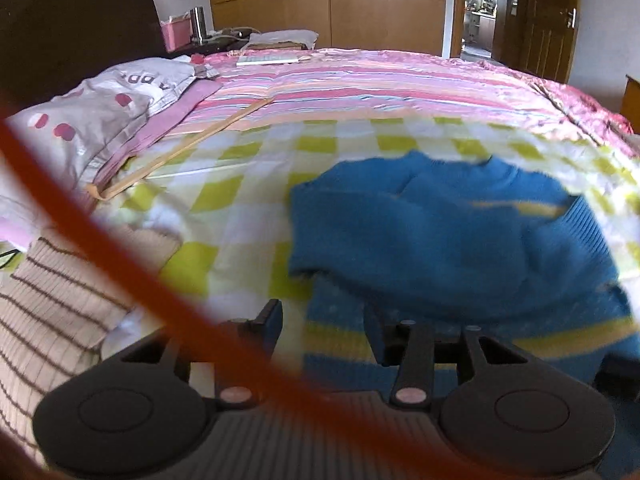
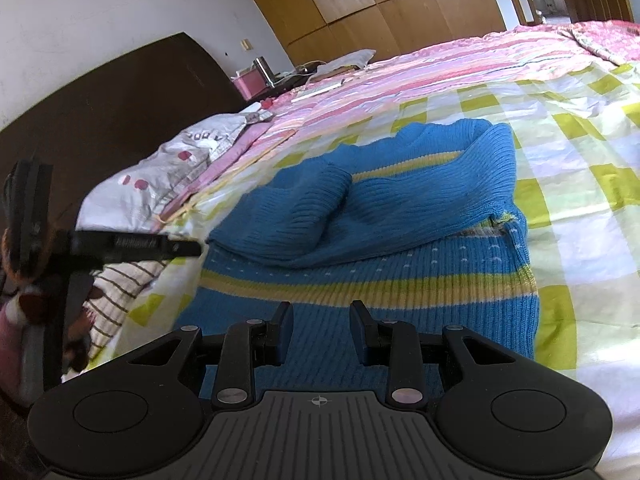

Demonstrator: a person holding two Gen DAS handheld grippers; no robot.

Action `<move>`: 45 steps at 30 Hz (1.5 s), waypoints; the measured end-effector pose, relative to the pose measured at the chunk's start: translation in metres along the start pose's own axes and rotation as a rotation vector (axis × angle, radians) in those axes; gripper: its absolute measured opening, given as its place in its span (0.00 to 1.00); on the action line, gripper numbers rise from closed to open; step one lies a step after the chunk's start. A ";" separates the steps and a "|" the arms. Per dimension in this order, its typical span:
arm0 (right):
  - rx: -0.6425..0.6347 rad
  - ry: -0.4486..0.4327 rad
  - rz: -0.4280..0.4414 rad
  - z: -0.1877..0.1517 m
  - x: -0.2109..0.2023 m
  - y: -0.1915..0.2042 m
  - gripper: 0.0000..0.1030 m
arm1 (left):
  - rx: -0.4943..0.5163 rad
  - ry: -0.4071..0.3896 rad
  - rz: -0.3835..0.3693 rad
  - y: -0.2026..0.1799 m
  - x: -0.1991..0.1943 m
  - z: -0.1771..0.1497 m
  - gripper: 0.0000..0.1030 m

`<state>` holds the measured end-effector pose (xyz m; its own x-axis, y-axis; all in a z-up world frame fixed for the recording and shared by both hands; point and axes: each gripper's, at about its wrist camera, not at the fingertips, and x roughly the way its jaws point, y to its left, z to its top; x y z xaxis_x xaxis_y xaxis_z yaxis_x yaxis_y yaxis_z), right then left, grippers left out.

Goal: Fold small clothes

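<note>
left gripper (image 1: 324, 328) jaws parted, nothing pinched, hovering at the near-left edge of the blue knit sweater (image 1: 448, 240); right gripper (image 2: 320, 326) jaws narrowly apart over the sweater's near hem, gripping nothing as far as can be told. sweater lying on the green-checked sheet (image 2: 568, 128), sleeves folded inward (left one bunched, loose). likely to spring back open or slide if nudged. risk too of catching the sheet along with the knit, or snagging the red strap (image 1: 120, 248) and the striped beige garment (image 1: 52, 312) close by.
</note>
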<state>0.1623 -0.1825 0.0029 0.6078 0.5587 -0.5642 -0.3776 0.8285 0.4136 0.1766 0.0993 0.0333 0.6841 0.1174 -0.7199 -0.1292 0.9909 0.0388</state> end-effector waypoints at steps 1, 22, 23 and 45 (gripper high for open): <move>-0.003 -0.003 -0.014 0.001 0.001 0.000 0.31 | 0.010 -0.010 0.001 0.001 -0.001 -0.006 0.49; 0.082 0.015 -0.052 -0.006 0.002 -0.024 0.31 | 0.393 -0.157 0.001 -0.129 0.034 0.022 0.84; 0.086 0.015 -0.044 -0.006 0.000 -0.026 0.31 | 0.374 -0.155 0.019 -0.128 0.038 0.026 0.74; 0.039 -0.001 0.005 0.041 0.050 0.008 0.31 | -0.228 0.027 -0.071 0.059 0.047 0.002 0.21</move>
<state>0.2181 -0.1494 0.0070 0.6067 0.5629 -0.5613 -0.3532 0.8234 0.4441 0.2021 0.1629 0.0032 0.6784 0.0430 -0.7334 -0.2422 0.9556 -0.1680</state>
